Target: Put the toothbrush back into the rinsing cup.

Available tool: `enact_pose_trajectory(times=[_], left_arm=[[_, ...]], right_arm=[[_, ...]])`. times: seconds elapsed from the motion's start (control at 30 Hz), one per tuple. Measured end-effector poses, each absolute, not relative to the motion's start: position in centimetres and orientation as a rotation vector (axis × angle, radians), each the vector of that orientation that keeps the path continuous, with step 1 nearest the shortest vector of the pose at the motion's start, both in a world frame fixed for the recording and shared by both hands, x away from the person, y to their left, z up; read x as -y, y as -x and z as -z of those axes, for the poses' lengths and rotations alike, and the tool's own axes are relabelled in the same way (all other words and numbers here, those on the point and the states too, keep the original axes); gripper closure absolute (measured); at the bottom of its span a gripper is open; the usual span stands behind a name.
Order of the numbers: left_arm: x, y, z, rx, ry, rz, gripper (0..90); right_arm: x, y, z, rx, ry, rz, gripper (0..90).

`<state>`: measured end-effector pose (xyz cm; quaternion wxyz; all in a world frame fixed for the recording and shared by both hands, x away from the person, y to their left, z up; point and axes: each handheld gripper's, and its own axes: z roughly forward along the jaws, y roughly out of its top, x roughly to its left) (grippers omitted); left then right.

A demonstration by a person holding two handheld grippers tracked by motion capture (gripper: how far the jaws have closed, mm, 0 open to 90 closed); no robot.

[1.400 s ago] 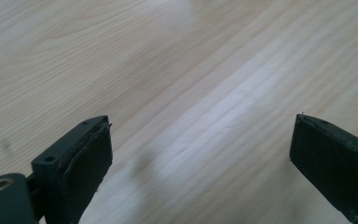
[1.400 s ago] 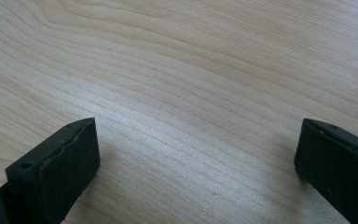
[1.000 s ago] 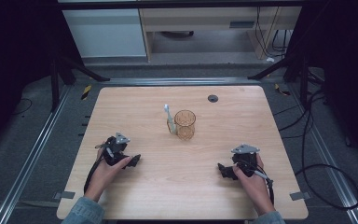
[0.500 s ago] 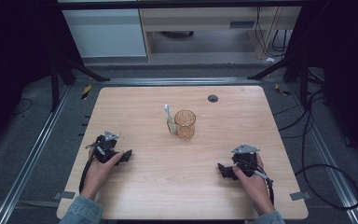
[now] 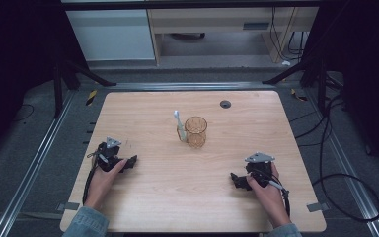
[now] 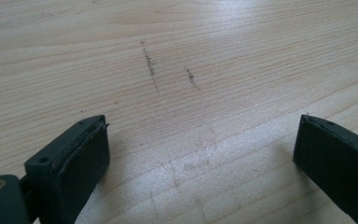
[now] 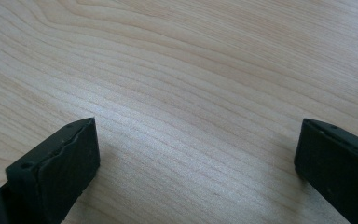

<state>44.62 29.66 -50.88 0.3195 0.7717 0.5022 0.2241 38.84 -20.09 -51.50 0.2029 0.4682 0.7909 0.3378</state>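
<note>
- Wooden table [image 5: 177, 197] stands on a dark floor, with pale cabinets behind its far edge.
- An amber see-through cup [image 5: 196, 132] stands upright near the middle of the table, a little toward the far edge.
- A white toothbrush [image 5: 178, 127] leans against the cup's left side, touching it, head up.
- A small dark round grommet [image 5: 225, 103] sits in the tabletop beyond the cup, toward the far edge and apart from it.
- The left gripper [image 5: 128, 162] rests on the table well to the near-left of the cup, held in the person's left hand [image 5: 103, 175]; its jaws point toward the middle.
- In the left gripper view, its jaws stand spread wide over bare wood with faint dark scratch marks [image 6: 150, 67], holding nothing.
- The right gripper [image 5: 237, 180] lies well to the near-right of the cup, in the right hand [image 5: 266, 190].
- In the right gripper view, its jaws are likewise wide apart over plain wood grain, empty.
</note>
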Motion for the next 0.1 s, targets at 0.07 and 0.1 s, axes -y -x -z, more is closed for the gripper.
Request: enact_pose_trajectory(times=[0.07, 0.1], left_arm=[[-29.67, -44.64, 50.88, -1.325, -2.032, -0.588, 2.2], [-29.67, -44.67, 50.91, -1.331, -2.029, -0.590, 0.9]], right_arm=[[20.08, -38.84, 51.50, -2.207, -1.308, -0.944, 0.3], [20.09, -38.84, 51.50, -2.208, -1.308, -0.944, 0.4]])
